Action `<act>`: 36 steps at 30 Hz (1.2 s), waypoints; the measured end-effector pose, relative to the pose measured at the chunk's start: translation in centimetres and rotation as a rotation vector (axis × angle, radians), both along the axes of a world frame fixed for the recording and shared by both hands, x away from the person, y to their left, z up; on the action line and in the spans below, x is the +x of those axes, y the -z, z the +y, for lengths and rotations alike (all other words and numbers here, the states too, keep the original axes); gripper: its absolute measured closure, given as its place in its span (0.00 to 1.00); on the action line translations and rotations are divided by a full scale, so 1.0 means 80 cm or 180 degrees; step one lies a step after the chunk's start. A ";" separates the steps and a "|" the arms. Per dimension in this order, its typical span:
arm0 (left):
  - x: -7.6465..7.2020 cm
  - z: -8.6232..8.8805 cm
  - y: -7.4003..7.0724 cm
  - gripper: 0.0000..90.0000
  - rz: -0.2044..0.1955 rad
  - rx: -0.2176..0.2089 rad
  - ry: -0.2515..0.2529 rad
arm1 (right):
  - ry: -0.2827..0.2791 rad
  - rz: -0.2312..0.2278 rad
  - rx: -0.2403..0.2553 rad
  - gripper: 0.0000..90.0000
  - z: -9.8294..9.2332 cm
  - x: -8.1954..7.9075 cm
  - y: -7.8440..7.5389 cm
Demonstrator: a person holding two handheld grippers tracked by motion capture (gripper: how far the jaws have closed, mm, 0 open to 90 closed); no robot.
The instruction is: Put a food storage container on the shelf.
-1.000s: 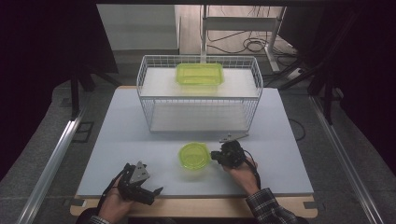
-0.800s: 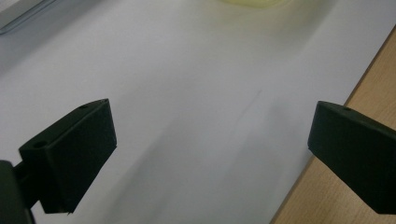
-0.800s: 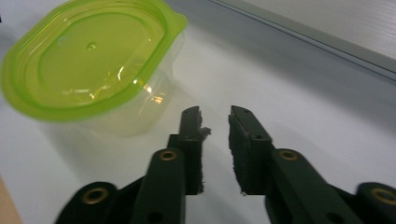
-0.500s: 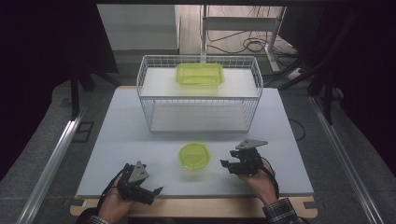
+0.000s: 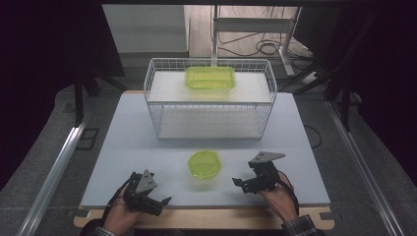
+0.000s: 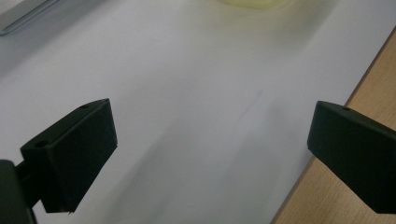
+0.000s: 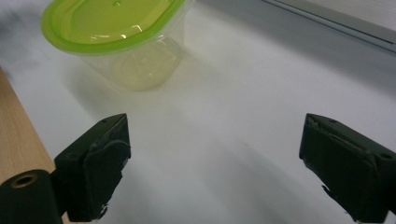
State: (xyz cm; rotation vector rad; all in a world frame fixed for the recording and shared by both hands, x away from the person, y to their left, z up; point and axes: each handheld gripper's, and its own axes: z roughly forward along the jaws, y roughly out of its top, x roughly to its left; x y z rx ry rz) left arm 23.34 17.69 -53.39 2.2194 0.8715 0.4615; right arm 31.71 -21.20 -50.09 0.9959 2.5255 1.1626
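Right gripper (image 5: 242, 183) withdrawn from the round green-lidded container (image 5: 204, 163), fingers (image 7: 95, 170) just opened wide, nothing between them. Container left upright on the desk (image 5: 147, 147), near the front edge, between both grippers: judged released, placement done. Left gripper (image 5: 158, 202) parked, fingers spread, empty.

Front strip of the desk (image 5: 147, 147): bare white surface between my left gripper (image 5: 156, 202) and my right gripper (image 5: 242, 183); both stand with jaws apart, nothing between them.
Obstacle, front centre: round lidded container (image 5: 204, 163), near the front edge, between my two grippers and touching neither.
Obstacle, rear: wire basket (image 5: 152, 98) spans most of the desk's back half; a rectangular green container (image 5: 210, 77) lies inside it.
Side margins: free strips left and right of the basket.
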 end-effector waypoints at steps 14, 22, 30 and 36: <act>0.000 -0.001 0.000 0.01 -0.0007 0.0017 0.0017 | 0.0060 0.0102 0.0260 0.05 0.008 0.011 -0.008; 0.000 -0.002 0.001 0.01 -0.0010 0.0039 0.0031 | 0.0071 0.0168 0.0307 0.05 0.021 0.017 -0.014; -0.001 -0.003 0.000 0.01 -0.0043 0.0051 0.0049 | 0.0042 0.0245 0.0367 0.11 0.034 0.026 -0.023; -0.001 -0.002 0.000 0.01 -0.0046 0.0045 0.0035 | 0.0052 0.0327 0.0477 0.30 0.047 0.042 -0.035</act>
